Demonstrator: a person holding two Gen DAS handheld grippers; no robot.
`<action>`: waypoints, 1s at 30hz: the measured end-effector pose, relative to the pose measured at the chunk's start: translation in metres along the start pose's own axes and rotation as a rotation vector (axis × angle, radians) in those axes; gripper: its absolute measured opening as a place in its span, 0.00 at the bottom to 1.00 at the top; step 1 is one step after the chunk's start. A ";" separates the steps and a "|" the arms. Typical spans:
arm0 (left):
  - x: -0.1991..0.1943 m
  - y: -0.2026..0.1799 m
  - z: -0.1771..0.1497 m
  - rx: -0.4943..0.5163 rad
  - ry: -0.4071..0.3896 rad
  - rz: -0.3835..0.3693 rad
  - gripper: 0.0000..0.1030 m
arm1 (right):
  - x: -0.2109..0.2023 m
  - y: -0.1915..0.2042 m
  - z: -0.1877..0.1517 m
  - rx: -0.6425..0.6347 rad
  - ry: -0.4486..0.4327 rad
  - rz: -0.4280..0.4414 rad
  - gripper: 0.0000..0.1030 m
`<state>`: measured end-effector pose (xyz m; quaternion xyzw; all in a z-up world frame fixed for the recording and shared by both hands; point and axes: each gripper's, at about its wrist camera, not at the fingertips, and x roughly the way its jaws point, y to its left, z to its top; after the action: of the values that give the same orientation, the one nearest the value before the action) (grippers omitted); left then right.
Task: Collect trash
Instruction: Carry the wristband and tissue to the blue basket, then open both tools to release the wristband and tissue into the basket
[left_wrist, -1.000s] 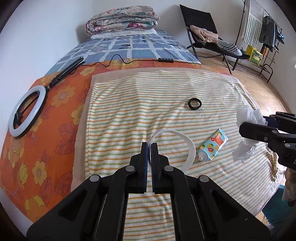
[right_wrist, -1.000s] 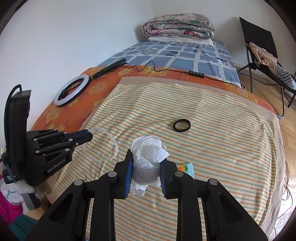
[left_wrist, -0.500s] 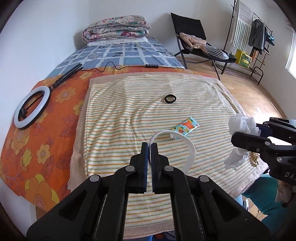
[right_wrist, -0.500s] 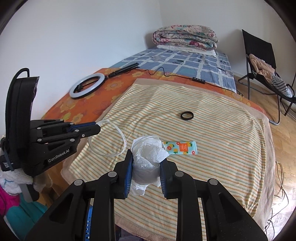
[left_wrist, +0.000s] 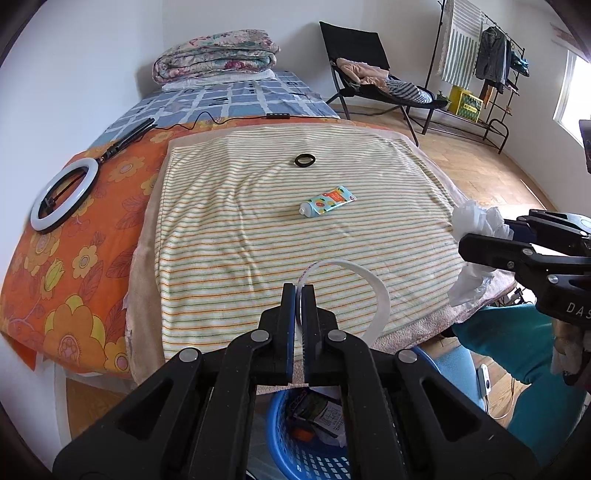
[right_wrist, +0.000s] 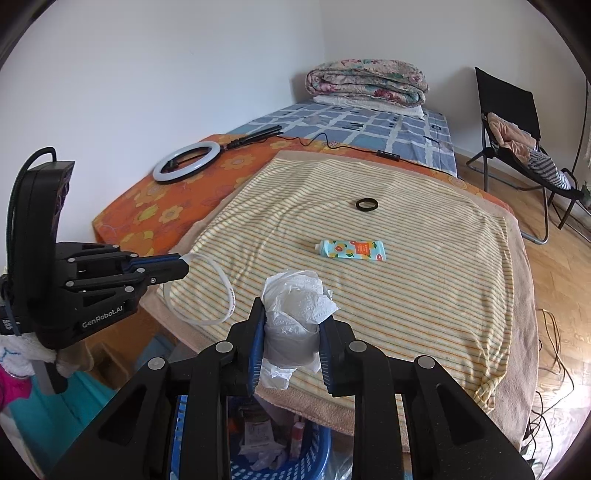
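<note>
My left gripper (left_wrist: 299, 291) is shut on a curved white plastic strip (left_wrist: 376, 291), held above the near edge of the bed; it also shows in the right wrist view (right_wrist: 184, 264) with the strip (right_wrist: 225, 291). My right gripper (right_wrist: 291, 325) is shut on a crumpled white tissue wad (right_wrist: 295, 306); it also shows in the left wrist view (left_wrist: 480, 240) with the tissue (left_wrist: 476, 221). A blue basket (left_wrist: 280, 435) holding trash stands on the floor below both grippers, also in the right wrist view (right_wrist: 321, 450).
On the striped towel (left_wrist: 258, 229) lie a colourful tube (left_wrist: 327, 201) and a black ring (left_wrist: 304, 160). A ring light (left_wrist: 62, 197) lies on the orange sheet. Folded quilts (left_wrist: 218, 55) sit at the bed's far end. A black chair (left_wrist: 369, 70) and clothes rack (left_wrist: 480, 66) stand right.
Both grippers have pulled back from the bed toward its near edge, still holding the strip and the tissue. The blue basket has come into view below them.
</note>
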<state>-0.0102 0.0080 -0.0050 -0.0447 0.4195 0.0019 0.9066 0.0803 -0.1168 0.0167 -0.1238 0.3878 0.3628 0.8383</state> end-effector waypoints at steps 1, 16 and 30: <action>-0.001 -0.003 -0.005 0.005 0.005 -0.005 0.01 | -0.003 0.001 -0.006 0.001 0.000 -0.001 0.23; 0.014 -0.043 -0.079 0.077 0.122 -0.059 0.01 | -0.008 0.015 -0.071 0.028 0.071 0.024 0.23; 0.045 -0.043 -0.126 0.068 0.253 -0.045 0.01 | 0.021 0.019 -0.128 0.070 0.190 0.053 0.24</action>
<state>-0.0753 -0.0469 -0.1167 -0.0231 0.5294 -0.0383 0.8472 0.0039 -0.1555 -0.0830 -0.1182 0.4810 0.3575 0.7917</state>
